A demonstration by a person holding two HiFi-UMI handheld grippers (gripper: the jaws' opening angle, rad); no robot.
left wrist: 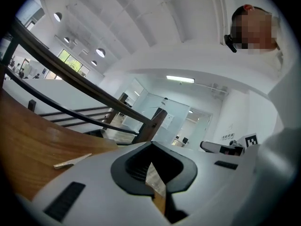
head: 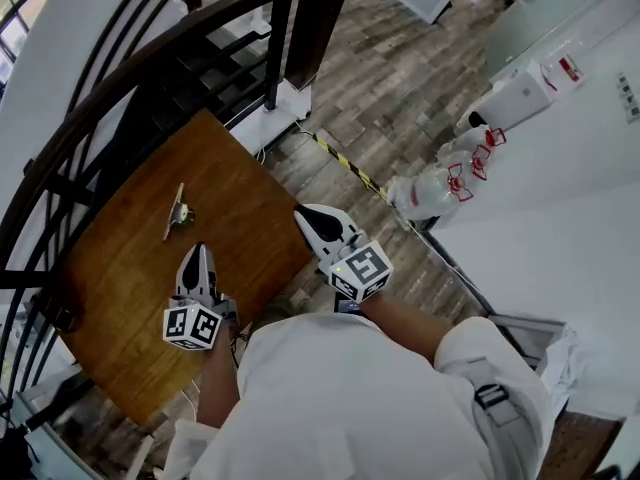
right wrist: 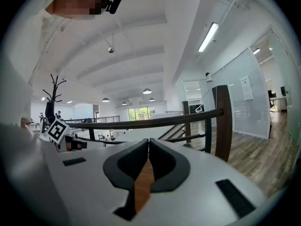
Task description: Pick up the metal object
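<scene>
2 grippers up: left gripper (head: 199, 251) over the desk (head: 120, 278), right gripper (head: 303, 213) at its edge, fingers (right wrist: 165, 163) pressed together, empty. Metal object (head: 177, 211) lies ahead, untouched.

The metal object (head: 178, 211) lies on the table (head: 130, 278), far left, just ahead of the left gripper (head: 198, 251). The right gripper (head: 303, 211) hangs over the table's right edge. The railing (head: 318, 18) runs behind and to the left.

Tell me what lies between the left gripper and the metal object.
Nothing: in the head view, only bare wooden table separates the shut left gripper from the metal object.
</scene>
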